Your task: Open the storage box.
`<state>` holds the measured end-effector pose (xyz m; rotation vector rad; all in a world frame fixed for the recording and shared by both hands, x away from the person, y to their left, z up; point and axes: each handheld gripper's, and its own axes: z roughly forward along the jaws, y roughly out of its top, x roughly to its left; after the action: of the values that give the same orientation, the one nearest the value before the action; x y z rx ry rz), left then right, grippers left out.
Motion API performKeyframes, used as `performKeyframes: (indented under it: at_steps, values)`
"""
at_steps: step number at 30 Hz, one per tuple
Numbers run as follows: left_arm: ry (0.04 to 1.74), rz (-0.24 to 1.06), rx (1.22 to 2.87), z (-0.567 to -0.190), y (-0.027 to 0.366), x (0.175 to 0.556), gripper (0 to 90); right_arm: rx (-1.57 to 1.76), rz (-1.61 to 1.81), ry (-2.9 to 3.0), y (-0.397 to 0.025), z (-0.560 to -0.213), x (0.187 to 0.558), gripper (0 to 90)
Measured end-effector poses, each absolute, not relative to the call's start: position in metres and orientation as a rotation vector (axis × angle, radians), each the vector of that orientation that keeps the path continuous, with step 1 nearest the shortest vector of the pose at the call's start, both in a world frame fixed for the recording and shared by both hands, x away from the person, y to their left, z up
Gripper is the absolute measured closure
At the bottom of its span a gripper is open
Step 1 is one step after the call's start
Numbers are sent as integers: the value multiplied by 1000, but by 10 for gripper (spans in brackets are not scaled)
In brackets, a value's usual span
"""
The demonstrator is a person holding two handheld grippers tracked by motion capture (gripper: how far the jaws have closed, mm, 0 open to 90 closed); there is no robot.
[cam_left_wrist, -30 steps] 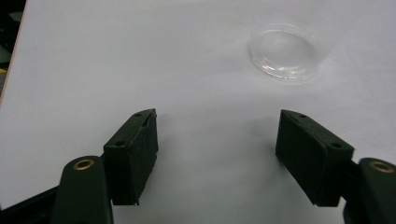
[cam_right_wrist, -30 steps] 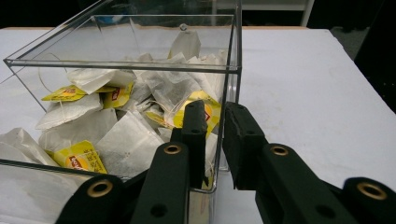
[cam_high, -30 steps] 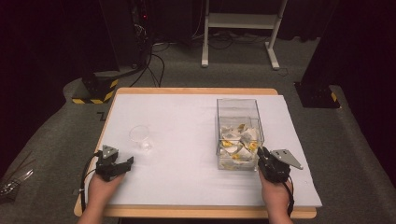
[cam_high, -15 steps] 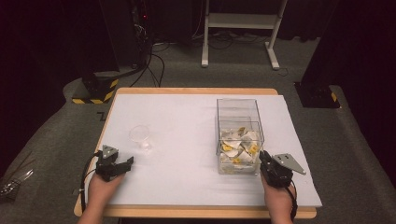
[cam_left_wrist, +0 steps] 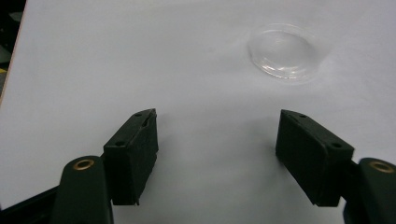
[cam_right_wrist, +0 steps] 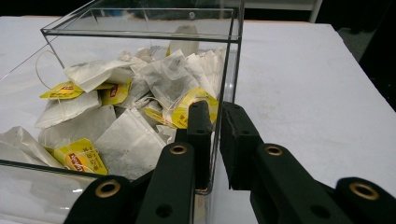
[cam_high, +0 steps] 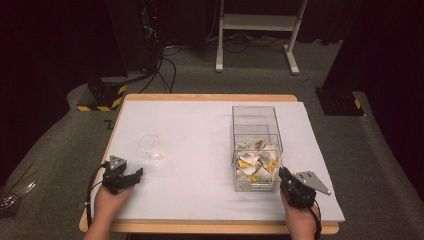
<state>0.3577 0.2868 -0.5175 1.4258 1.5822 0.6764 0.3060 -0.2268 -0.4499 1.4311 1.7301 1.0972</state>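
Observation:
A clear plastic box (cam_high: 256, 120) stands right of the table's middle, its near part holding several tea bags (cam_high: 255, 162) with yellow tags. My right gripper (cam_high: 285, 174) is at the box's near right corner. In the right gripper view the box (cam_right_wrist: 140, 29) and the tea bags (cam_right_wrist: 135, 84) are close, and my right gripper (cam_right_wrist: 217, 116) is shut on the box's side wall, one jaw inside and one outside. A small clear plastic cup (cam_high: 150, 145) stands at the left. My left gripper (cam_high: 134, 176) rests open just short of the cup (cam_left_wrist: 285, 51), and between the left gripper's (cam_left_wrist: 217, 126) jaws lies bare table.
The table (cam_high: 200, 130) has a white top with a wooden edge. Behind it, on the grey carpet, are cables (cam_high: 165, 70), a white stand (cam_high: 255, 30) and a block with black and yellow stripes (cam_high: 100, 97).
My right gripper has slid a little toward the table's near edge at the box's corner. The left gripper and the cup have stayed put.

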Motion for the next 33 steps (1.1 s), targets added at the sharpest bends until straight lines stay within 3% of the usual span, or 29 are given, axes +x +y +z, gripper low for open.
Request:
performKeyframes:
  at_steps: [33]
  values:
    - [1583, 677, 1421, -518, 287, 358, 297, 1417, 1109, 1727, -227, -452, 289, 811]
